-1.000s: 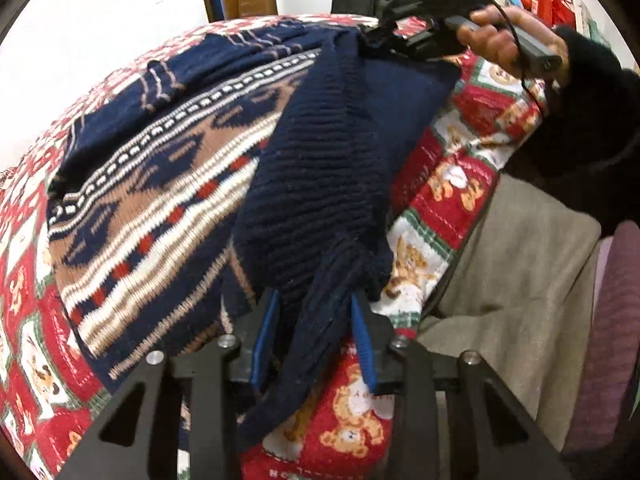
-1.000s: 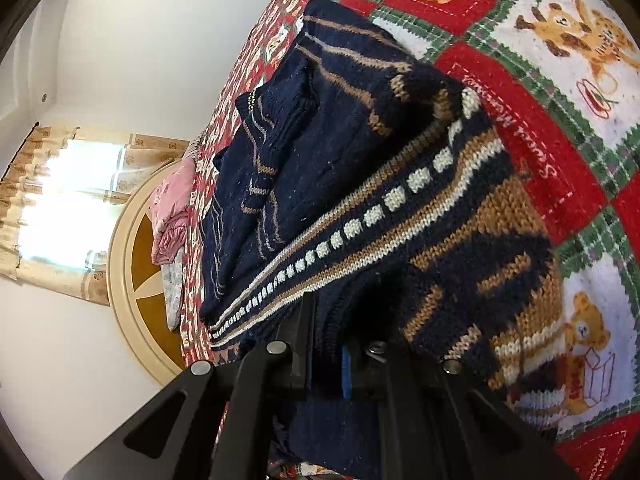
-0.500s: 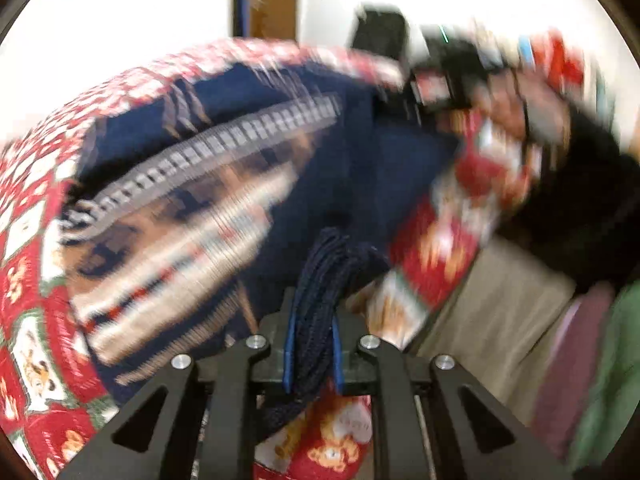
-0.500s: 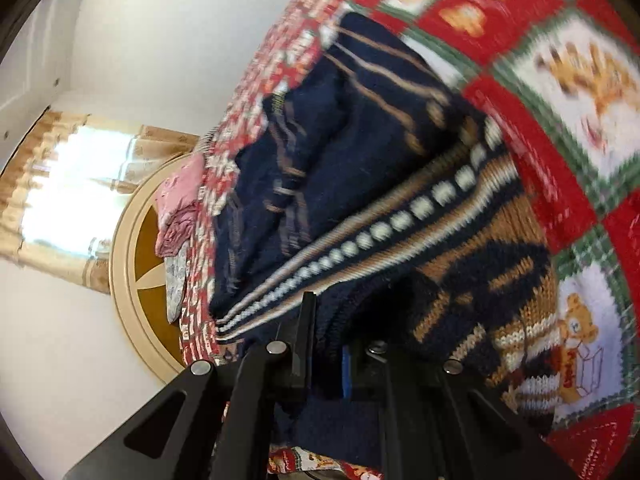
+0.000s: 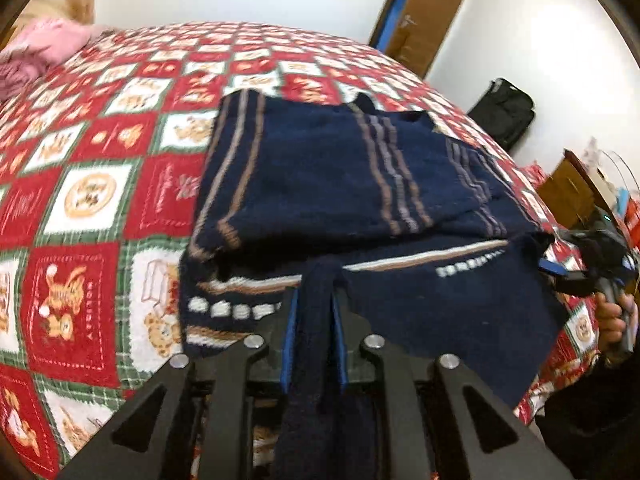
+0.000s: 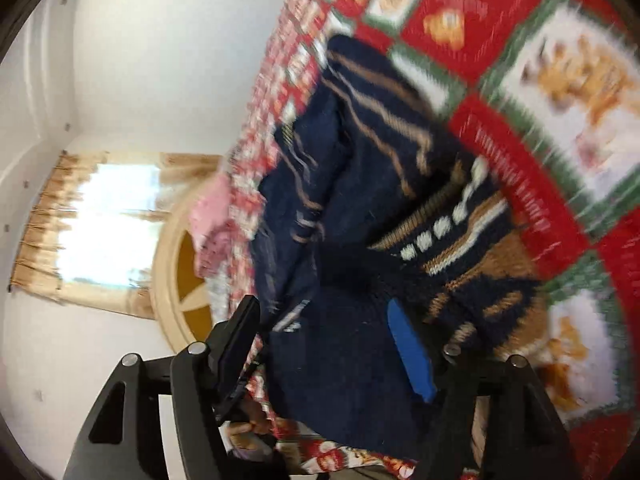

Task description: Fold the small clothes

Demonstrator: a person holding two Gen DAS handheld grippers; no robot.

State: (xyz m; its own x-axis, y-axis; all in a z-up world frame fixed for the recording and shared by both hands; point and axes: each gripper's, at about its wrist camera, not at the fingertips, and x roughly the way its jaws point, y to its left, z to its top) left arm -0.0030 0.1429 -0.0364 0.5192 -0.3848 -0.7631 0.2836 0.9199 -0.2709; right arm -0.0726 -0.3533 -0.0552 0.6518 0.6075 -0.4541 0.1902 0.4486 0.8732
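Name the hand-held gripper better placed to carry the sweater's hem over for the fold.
Left. The left hand-held gripper is clamped on the sweater hem; the right hand-held gripper stands open around it.

Navy sweater [image 5: 328,176] of thick, matt knitted wool with ribbed, fuzzy stripes. Bedspread [image 5: 92,200] of soft, napped cloth in red, white and green. Left gripper [image 5: 313,332] of matt black plastic, with smooth blue pads [image 5: 289,340] and shiny metal screws [image 5: 252,341].
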